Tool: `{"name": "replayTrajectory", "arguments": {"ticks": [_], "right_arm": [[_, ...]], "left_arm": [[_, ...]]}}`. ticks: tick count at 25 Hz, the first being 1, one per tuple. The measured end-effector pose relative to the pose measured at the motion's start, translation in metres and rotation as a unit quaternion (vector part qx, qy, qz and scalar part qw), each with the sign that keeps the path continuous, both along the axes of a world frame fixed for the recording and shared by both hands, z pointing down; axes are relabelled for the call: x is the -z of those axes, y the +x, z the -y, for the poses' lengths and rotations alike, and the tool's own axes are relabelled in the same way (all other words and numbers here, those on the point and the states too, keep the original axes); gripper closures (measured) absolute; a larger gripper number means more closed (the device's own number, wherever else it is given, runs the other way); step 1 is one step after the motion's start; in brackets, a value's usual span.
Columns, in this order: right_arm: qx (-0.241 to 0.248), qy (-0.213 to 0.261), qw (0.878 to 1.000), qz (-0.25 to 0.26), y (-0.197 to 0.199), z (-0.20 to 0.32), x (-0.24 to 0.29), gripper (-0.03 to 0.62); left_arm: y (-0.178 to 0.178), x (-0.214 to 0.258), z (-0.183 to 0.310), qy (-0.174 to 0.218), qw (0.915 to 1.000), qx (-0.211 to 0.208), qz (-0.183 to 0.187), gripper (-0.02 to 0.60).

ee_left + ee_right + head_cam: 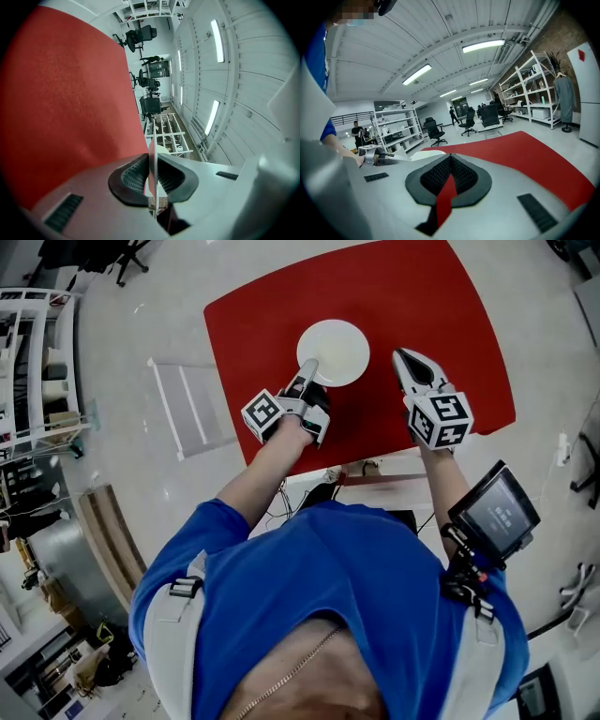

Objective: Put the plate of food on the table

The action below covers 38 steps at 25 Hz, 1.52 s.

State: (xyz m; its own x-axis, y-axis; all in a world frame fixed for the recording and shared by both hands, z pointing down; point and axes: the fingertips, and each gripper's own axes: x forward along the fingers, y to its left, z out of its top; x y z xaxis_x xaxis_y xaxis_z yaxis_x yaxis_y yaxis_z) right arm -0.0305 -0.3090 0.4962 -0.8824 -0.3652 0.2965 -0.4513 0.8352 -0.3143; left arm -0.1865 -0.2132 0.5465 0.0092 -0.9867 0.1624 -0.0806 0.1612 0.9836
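We are at the placing step. Our left gripper [307, 371] has its fingers [133, 180] clenched on the plate [336, 351] rim, over the red desk [422, 306]. Our right gripper [405, 357] is closed and empty. Next we should settle the plate flat, then let go.

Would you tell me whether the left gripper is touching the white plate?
Touching: the left gripper view shows the pads of the left gripper pressing on both faces of the white plate at its rim.
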Motion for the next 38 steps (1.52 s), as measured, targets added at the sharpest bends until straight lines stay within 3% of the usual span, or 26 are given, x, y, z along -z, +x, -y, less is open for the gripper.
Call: {"name": "replayTrajectory", "arguments": {"ticks": [9,23,38], "right_arm": [[0.024,-0.025,0.999,-0.021,-0.038,0.042,-0.056,0.594],[0.037,-0.042,0.998,-0.031,-0.042,0.031,-0.073,0.594],[0.04,-0.061,0.997,-0.033,-0.043,0.04,-0.087,0.593]], "left_arm": [[-0.033,-0.056,0.04,-0.047,0.9984,0.03,0.001,0.554],[-0.028,-0.083,0.044,-0.093,0.9952,0.026,0.013,0.554],[-0.028,-0.089,0.051,-0.169,0.9805,-0.029,0.097,0.554]]}}
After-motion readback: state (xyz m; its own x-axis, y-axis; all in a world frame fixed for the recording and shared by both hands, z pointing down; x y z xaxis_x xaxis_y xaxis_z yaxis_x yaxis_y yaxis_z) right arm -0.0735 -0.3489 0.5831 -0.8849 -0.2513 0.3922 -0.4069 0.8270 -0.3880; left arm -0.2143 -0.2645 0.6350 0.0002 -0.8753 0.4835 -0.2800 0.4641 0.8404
